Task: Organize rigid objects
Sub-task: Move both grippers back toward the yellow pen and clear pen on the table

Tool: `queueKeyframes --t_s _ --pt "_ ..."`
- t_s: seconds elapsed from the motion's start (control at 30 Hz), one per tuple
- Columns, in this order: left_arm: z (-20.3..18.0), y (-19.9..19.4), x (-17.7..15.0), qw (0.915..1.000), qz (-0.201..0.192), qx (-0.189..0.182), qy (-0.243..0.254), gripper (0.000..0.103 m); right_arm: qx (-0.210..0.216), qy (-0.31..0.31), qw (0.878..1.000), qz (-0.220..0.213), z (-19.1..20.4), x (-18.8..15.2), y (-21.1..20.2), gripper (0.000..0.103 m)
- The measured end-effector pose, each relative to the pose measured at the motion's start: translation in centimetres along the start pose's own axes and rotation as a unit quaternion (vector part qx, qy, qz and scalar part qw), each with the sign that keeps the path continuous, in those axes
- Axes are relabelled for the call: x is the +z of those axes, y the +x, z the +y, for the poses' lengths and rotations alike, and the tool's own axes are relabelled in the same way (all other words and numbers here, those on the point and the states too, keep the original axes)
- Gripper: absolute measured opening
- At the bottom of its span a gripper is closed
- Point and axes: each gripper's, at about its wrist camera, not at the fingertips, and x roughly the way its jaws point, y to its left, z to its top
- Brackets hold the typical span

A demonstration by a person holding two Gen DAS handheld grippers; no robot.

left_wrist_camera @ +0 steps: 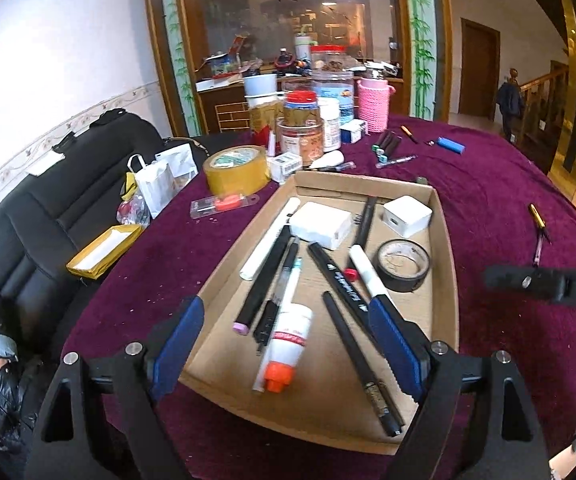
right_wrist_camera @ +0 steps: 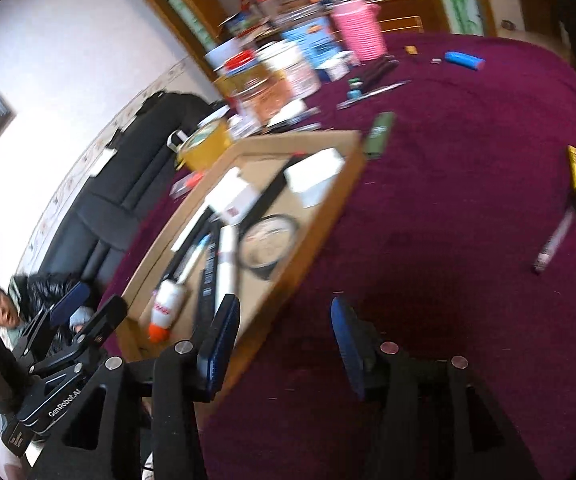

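Over at the right edge of the right wrist view, lying loose on the purple desk (right_wrist_camera: 428,240), well apart from the cardboard tray (right_wrist_camera: 320,216): a gold-capped pen (right_wrist_camera: 560,216), probably the next thing to collect. Both sets of jaws spread wide and carrying nothing, right gripper (right_wrist_camera: 284,344) low over bare cloth just beside the tray's wall, left gripper (left_wrist_camera: 284,344) hanging over the tray's near end above the orange-capped glue tube (left_wrist_camera: 288,344). Best bet for doing it right: swing the right one toward the frame's right side, line the jaws across the pen's barrel rather than along it, come straight down, pinch mid-barrel so it doesn't swivel. Then drop it parallel with the markers (left_wrist_camera: 264,280) already in the tray, clear of the black tape roll (left_wrist_camera: 404,266). Picture's pretty blurry, so can't say much about the pen's tip.
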Motion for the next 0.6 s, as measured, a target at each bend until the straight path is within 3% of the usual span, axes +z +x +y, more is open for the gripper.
queueKeyframes --t_s 0.23,0.47,0.6 --pt "-2.9 -0.1 0.5 0.9995 0.003 -0.015 0.029 0.084 -0.037 0.061 0.997 -0.039 -7.5 0.3 -4.3 0.052" --pt "-4.5 -1.2 1.1 0.9950 0.003 -0.099 0.011 0.084 -0.113 0.133 0.981 -0.085 -15.6 0.4 -9.6 0.052" --pt "-6.0 -1.4 1.0 0.9913 0.004 -0.131 0.015 0.084 -0.143 0.152 0.974 -0.090 -18.4 1.3 -10.6 0.052"
